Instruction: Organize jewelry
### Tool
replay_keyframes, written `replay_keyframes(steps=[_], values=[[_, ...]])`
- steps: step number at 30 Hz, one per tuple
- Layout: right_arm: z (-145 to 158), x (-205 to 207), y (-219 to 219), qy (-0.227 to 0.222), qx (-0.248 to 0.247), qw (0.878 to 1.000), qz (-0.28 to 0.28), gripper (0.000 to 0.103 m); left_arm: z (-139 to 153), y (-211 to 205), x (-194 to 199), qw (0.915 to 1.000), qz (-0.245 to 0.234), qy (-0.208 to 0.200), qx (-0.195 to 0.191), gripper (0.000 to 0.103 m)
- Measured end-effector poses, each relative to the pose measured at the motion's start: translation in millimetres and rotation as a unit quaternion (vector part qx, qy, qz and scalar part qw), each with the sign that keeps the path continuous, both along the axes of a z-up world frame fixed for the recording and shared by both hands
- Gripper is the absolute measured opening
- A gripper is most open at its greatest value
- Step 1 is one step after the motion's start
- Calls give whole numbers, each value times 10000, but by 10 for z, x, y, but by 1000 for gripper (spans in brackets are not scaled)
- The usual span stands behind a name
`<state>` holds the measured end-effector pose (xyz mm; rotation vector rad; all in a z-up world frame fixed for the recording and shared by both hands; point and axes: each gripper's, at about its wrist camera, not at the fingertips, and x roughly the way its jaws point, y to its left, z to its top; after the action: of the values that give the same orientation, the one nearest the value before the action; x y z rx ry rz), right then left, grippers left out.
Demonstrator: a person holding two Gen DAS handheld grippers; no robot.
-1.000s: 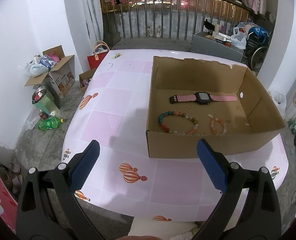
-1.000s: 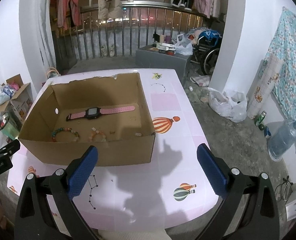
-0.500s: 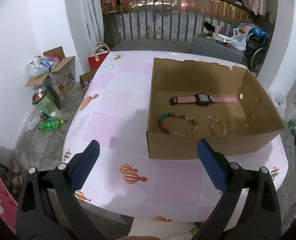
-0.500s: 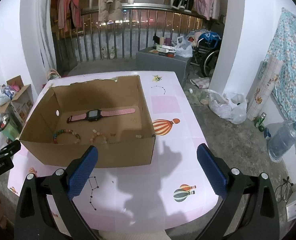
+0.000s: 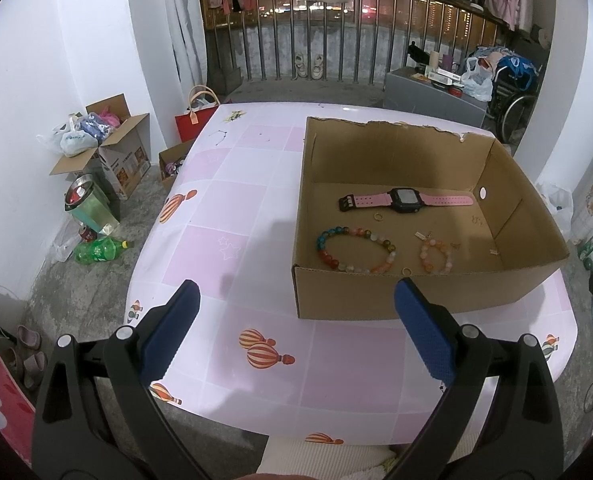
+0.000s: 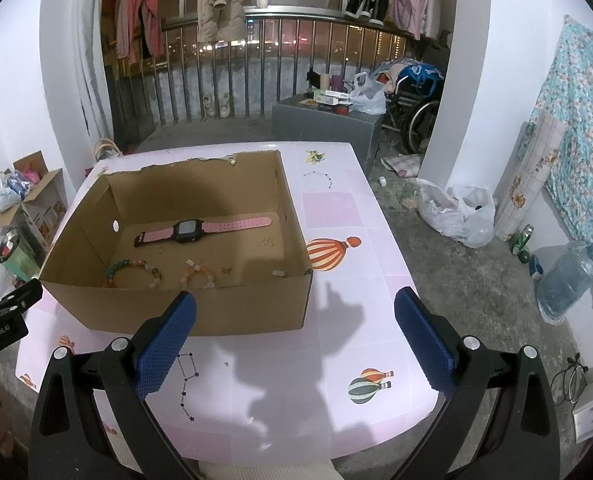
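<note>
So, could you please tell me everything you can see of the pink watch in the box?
The pink watch lies flat and unbuckled on the floor of the open cardboard box, near the back wall. It has a black rectangular case with a dark screen facing up, and a pink, rubbery-looking strap stretched out straight on either side: one end has rows of holes, the other ends in a black buckle. A small gold ring lies just in front of it. Neither gripper touches it.

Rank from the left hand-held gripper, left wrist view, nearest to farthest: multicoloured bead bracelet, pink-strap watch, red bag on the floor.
1. Multicoloured bead bracelet, in the cardboard box, near the front wall.
2. Pink-strap black-faced watch, toward the box's back.
3. Red bag, on the floor beyond the table's far left corner.
</note>
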<state>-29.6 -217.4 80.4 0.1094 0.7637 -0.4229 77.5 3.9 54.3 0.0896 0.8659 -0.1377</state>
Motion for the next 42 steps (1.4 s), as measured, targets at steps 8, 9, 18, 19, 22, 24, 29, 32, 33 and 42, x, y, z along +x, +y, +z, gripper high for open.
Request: replay_keyframes(steps=[8,9,18,19,22,24,29,32,33,42], values=[[4,4,3,3,7,10000,-5,97,1,1,5,10000,-3,-2,3,94],[2,1,1,3,0,10000,-1,97,-4,0,-2,10000,-3,-3,-1,94],[1,0,0,3,4,10000,-2,97,1,-5,2,10000,-6,-9,1,94],[3,0,1,1,6,10000,-1,97,1,-7,2,10000,-7,-11,2,94],[1,0,-1,6,7,10000,-3,97,1,-8,5,10000,-10,-6,2,94],[6,2,1,3,13,10000,-3,97,13,-12,22,10000,-18,-8,6,94],[7,2,2,-2,-1,10000,1,97,14,-19,13,10000,-15,-11,4,94],[5,0,2,2,7,10000,0,97,12,-20,12,10000,-16,-9,4,94],[2,-1,1,2,4,10000,-1,97,12,-21,10,10000,-15,-13,5,94],[1,-1,4,4,4,10000,-6,97,7,-23,7,10000,-14,-14,4,94]])
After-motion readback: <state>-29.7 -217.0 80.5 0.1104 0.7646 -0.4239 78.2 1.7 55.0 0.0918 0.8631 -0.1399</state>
